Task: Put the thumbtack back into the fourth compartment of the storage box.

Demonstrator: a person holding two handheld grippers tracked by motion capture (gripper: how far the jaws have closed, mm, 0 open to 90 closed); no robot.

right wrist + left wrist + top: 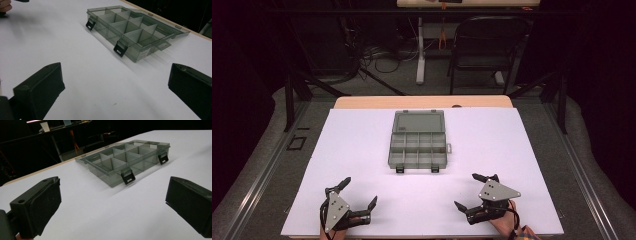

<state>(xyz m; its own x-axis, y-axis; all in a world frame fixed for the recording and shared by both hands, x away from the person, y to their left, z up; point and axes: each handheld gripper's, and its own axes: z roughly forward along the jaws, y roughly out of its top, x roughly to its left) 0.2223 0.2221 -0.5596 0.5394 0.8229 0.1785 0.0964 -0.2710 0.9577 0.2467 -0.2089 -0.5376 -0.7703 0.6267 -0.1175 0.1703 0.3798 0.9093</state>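
Your left tongs (360,192) sat at the lower left of the high view, your right tongs (468,190) at the lower right – both spread wide, gripping nothing, low over the white worktop (362,145). The smoky compartment box (417,145) lay at frame centre, lid flat open behind it – well apart from both

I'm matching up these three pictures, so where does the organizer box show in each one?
High view: box at the table's middle, lid open toward the far edge.
Left gripper view: box upper centre-right, beyond the claw.
Right gripper view: box upper centre.
Shared landmark: the two black latches on its near wall.
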